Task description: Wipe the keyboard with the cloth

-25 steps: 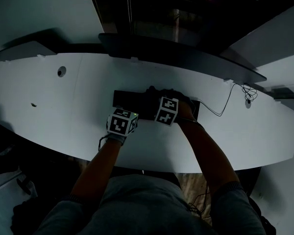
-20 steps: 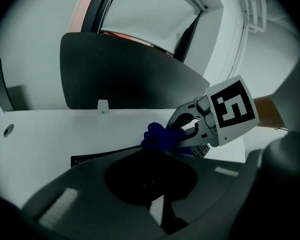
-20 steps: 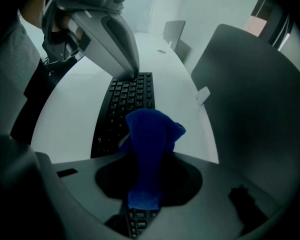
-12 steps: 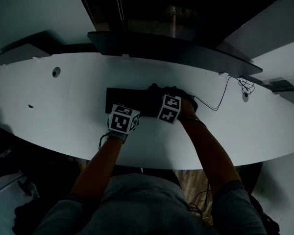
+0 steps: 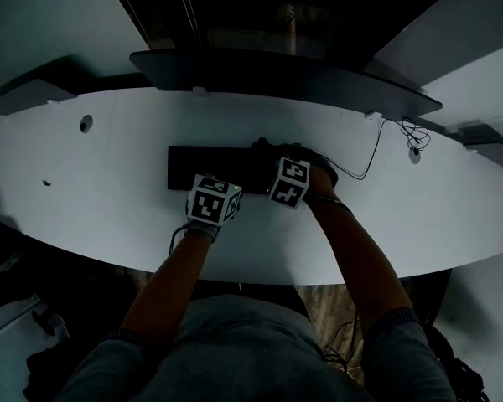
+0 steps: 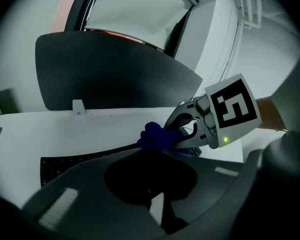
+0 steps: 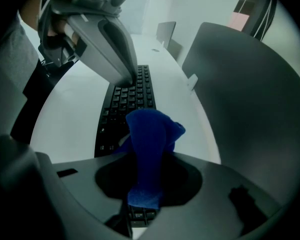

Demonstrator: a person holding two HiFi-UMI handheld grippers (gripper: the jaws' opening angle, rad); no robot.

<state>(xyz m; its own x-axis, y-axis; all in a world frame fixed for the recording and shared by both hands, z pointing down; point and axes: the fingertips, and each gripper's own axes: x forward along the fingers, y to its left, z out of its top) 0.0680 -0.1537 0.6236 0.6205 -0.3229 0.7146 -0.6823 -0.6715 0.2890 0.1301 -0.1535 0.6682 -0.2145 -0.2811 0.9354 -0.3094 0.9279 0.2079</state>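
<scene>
- Dim room, white curved tabletop point(image 5: 84, 191), dark monitor point(image 6: 115, 74) on the far side. What can go wrong from here?
- I think the keyboard point(image 5: 197, 167) may slide. It lies flat in the middle of the tabletop, and only the left hand-held gripper point(image 7: 131, 79) steadies it. Its jaws are together with nothing between them, and the tip presses on the keys of the left half. If that tip slips, a sideways stroke can push the whole keyboard.
- And the right one?
- The right hand-held gripper point(image 6: 177, 134) is clamped on the blue cloth point(image 7: 147, 139), over the right half of the keyboard. The cloth is a narrow bunch, folded upward, so little fabric seems to meet the keys. If the jaws go too low, the hard plastic could scrape or catch a keycap.
- Anything else?
- A stroke toward the left would meet the left hand-held gripper. Also a thin cable point(image 5: 377, 162) seems to run from the keyboard's right end, and a shifted keyboard would pull it.
- How does the keyboard look?
- Black and slim, with low keys in straight rows. Its long side follows the near edge of the tabletop. Dust I cannot judge in this light.
</scene>
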